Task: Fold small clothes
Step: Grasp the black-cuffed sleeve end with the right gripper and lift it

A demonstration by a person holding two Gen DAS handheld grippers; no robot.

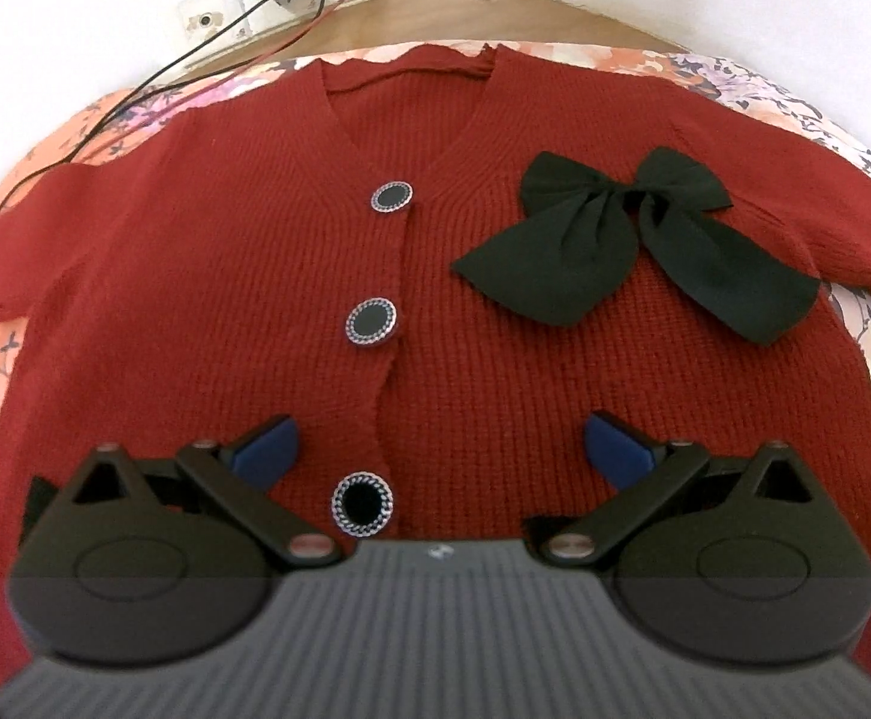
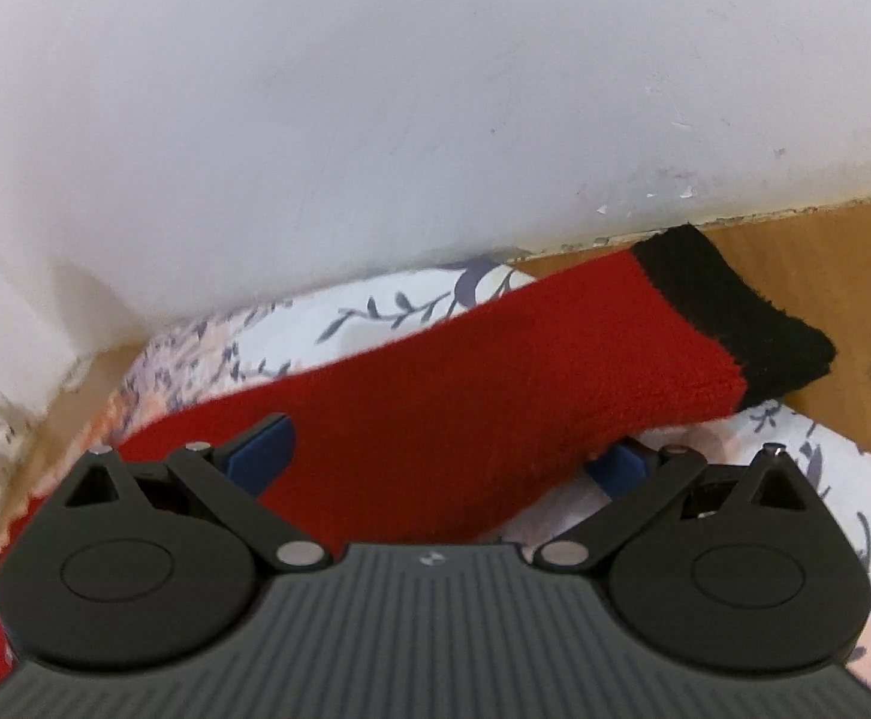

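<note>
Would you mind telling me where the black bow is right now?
In the left wrist view, the black bow lies on the red cardigan, right of its button row and below the V-neckline.

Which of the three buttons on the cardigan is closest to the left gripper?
The lowest round black silver-rimmed button, lying between the open left hand-held gripper fingers.

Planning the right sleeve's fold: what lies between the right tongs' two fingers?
Red sleeve fabric fills the gap between the right tongs, its black cuff ahead, per the right wrist view.
</note>
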